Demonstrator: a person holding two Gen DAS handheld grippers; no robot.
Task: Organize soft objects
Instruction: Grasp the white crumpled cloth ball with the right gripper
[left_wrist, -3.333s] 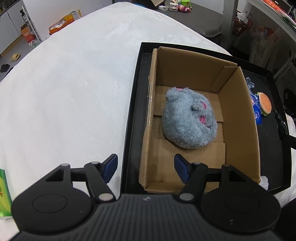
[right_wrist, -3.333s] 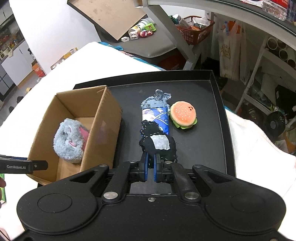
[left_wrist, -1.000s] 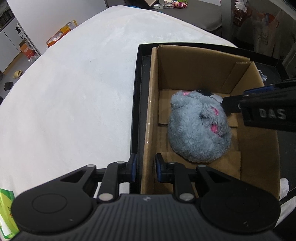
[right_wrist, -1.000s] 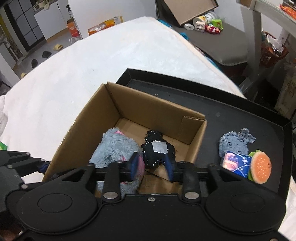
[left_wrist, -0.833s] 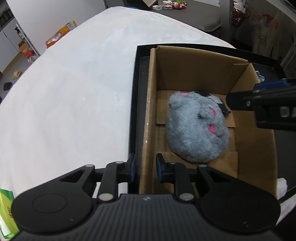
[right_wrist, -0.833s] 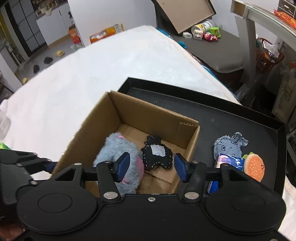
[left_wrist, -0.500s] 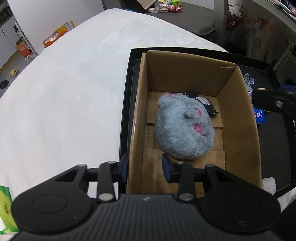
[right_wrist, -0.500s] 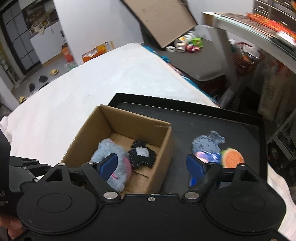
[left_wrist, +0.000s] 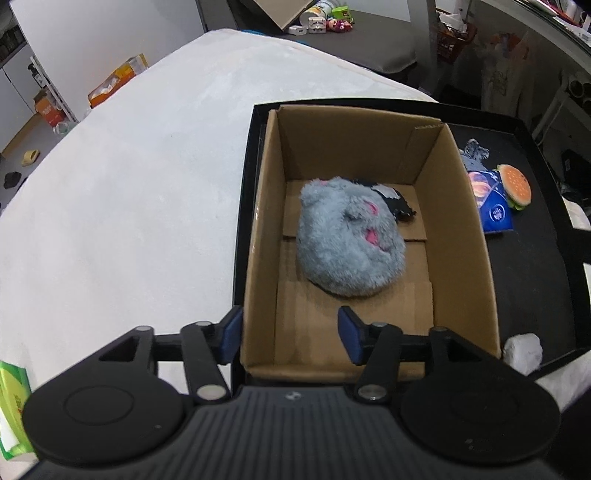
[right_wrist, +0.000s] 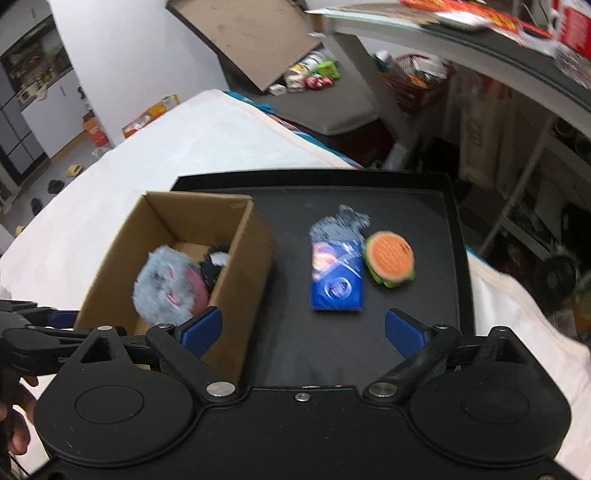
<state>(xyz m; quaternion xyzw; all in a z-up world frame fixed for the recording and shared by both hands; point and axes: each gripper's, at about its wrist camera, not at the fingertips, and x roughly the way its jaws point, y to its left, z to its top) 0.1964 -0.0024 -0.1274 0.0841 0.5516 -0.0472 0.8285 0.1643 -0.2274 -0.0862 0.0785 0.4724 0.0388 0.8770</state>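
Note:
A cardboard box (left_wrist: 461, 229) (right_wrist: 243, 266) stands on the left part of a black tray (left_wrist: 543, 266) (right_wrist: 406, 206). Inside lie a grey furry plush (left_wrist: 347, 236) (right_wrist: 166, 284) and a black fabric toy (left_wrist: 395, 203) (right_wrist: 214, 266) behind it. On the tray right of the box lie a blue packet (right_wrist: 336, 277) (left_wrist: 491, 203), a grey plush (right_wrist: 340, 221) under its far end, and a burger plush (right_wrist: 389, 262) (left_wrist: 515, 184). My left gripper (left_wrist: 290, 338) is open, straddling the box's near left corner. My right gripper (right_wrist: 303, 326) is open and empty above the tray's near part.
The tray sits on a white cloth-covered table (left_wrist: 129, 192). A white crumpled wad (left_wrist: 522, 350) lies at the tray's near right corner. A green packet (left_wrist: 11, 398) lies at the table's near left edge. Shelves and clutter (right_wrist: 424, 81) stand beyond the table.
My right gripper let go of the black toy in the box, opened wide and drew back to the right over the tray. My left gripper opened from around the box's left wall.

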